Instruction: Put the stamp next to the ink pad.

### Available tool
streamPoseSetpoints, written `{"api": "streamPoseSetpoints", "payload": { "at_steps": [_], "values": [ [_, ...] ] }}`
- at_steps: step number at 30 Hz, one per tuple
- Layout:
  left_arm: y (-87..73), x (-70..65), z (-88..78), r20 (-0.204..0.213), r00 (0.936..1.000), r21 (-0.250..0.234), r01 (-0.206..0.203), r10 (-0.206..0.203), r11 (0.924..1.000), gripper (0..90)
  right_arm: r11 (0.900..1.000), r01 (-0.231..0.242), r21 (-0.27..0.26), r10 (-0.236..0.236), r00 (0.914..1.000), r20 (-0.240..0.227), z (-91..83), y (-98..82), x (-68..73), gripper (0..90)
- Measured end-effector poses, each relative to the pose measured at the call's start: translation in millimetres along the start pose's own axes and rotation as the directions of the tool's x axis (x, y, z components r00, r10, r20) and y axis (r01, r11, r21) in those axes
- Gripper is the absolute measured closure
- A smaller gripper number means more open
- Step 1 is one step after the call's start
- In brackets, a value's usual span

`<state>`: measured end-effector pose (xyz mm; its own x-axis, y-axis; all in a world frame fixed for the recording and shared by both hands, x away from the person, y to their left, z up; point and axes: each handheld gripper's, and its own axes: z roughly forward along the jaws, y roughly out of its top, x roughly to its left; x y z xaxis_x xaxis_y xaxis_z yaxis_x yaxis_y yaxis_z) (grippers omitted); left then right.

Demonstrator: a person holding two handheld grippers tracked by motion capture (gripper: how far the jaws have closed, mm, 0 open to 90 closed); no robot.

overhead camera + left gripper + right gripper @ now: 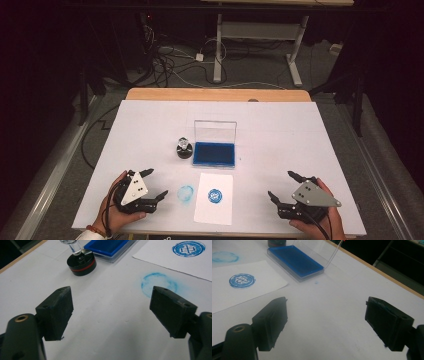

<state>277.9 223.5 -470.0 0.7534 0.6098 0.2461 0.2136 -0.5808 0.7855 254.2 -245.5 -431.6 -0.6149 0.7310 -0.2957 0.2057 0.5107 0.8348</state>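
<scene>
Stamp (184, 148) stood upright just left of the open ink pad (214, 153), off the printed paper (214, 198). Left gripper (151, 188) and right gripper (283, 185) rested on counter (280, 135), jaws wide, empty, likely parked clear.

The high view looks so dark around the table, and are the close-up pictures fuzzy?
High view: white table brightly lit, the floor around it dim. Left gripper view: stamp slightly soft, near black jaws softer. Right gripper view: ink pad fairly clear, jaws blurred.
</scene>
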Motion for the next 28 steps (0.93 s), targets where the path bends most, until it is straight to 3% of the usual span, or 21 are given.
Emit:
{"api": "streamPoseSetpoints", "payload": {
  "at_steps": [28],
  "values": [
    [2.4, 1.1, 4.8, 0.014, 0.9999, 0.01, 0.001, -0.001, 0.9999, 18.7, 1.0, -0.014, 0.003, 0.014, 0.9998, -0.011, 2.8, -2.1, -5.3, 18.4]
  ]
}}
